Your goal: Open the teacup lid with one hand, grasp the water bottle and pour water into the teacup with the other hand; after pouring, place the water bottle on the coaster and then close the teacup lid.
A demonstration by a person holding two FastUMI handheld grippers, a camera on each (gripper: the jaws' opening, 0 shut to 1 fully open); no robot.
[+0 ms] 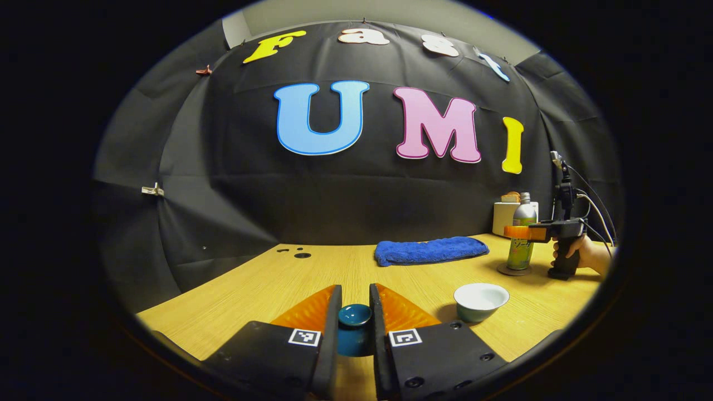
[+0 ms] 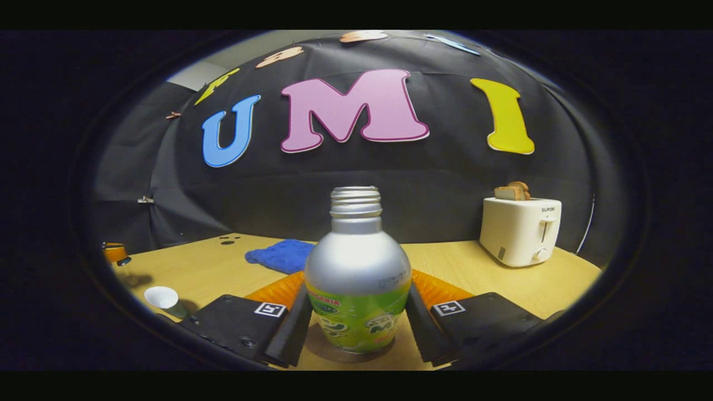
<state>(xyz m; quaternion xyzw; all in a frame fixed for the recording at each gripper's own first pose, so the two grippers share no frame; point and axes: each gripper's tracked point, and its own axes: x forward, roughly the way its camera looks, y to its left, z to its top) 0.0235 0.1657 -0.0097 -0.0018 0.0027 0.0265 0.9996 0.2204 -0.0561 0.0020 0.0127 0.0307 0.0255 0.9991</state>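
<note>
Meanwhile the left gripper (image 1: 355, 312) pinches one lid (image 1: 355, 315), the right gripper (image 2: 356, 306) seemingly clamps one bottle (image 2: 356, 278) on its coaster (image 2: 334, 348), one cup (image 1: 480, 301) open.

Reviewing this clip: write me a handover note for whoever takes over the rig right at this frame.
Left gripper: shut on the teacup lid, held off the cup, low over the table.
Right gripper: fingers flank the water bottle; a firm grip cannot be confirmed. Bottle is upright on the coaster, cap off.
Teacup stands open, right of the lid.
Done: lid removed.
Whether water has been poured cannot be told from here.
Left: pour if not done, return bottle to coaster, close the teacup.
</note>
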